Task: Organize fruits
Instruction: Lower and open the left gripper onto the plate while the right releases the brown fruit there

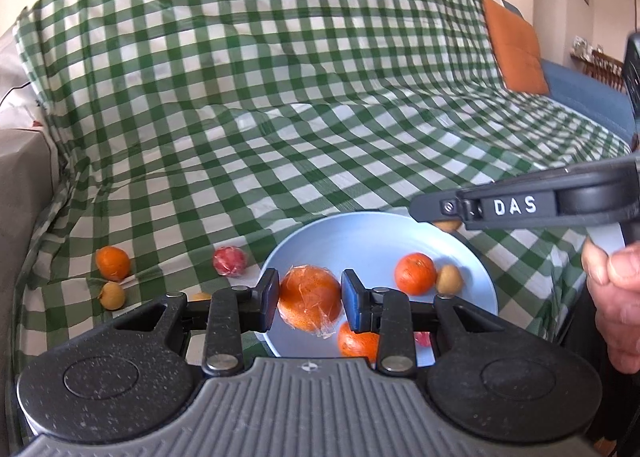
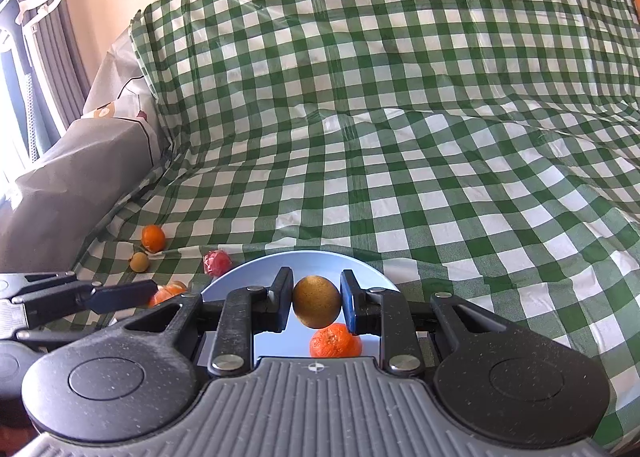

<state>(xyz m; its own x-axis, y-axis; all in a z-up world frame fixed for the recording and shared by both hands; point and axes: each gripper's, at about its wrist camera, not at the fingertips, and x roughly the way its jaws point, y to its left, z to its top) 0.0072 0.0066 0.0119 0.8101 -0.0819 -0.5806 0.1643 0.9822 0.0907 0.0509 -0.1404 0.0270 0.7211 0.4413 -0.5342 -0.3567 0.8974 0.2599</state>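
Both claws loaded, both over the plate (image 1: 472, 257), pale blue, sitting on a sofa under a green-checked cloth (image 1: 320, 117). Plate serving as the collection spot, judging by the task: two bare oranges, a small brown fruit and a bit of something red already in it.

Left claw (image 1: 310, 299) clenched on a wrapped orange (image 1: 309, 296); pads pressing both flanks, plastic film crinkled at the lower edge. Fruit held off the plate, over its near-left rim. Probably carried in for release; not yet let go.

Right claw (image 2: 316, 307) clenched on a small brown fruit (image 2: 317, 306), round, dull skin, pinched squarely across the middle. Hanging clear above the plate (image 2: 256, 273), a peeled-looking orange (image 2: 335, 341) right below it. In the left wrist view only that claw's black finger shows, reaching over the far right rim, with a person's hand (image 1: 616, 289) on the handle.

Still loose on the cloth, left of the plate and well apart from both claws: an orange (image 1: 113, 263) with a small brown fruit (image 1: 112, 296) just beside it, a red wrapped fruit (image 1: 229, 261) near the plate's left edge. Another orange piece half hidden behind the left claw in the right wrist view; cannot tell what exactly.

Judgement: roughly midway, two drops pending, several pickups left. Film wrap likely slippery; round fruit may roll once released.
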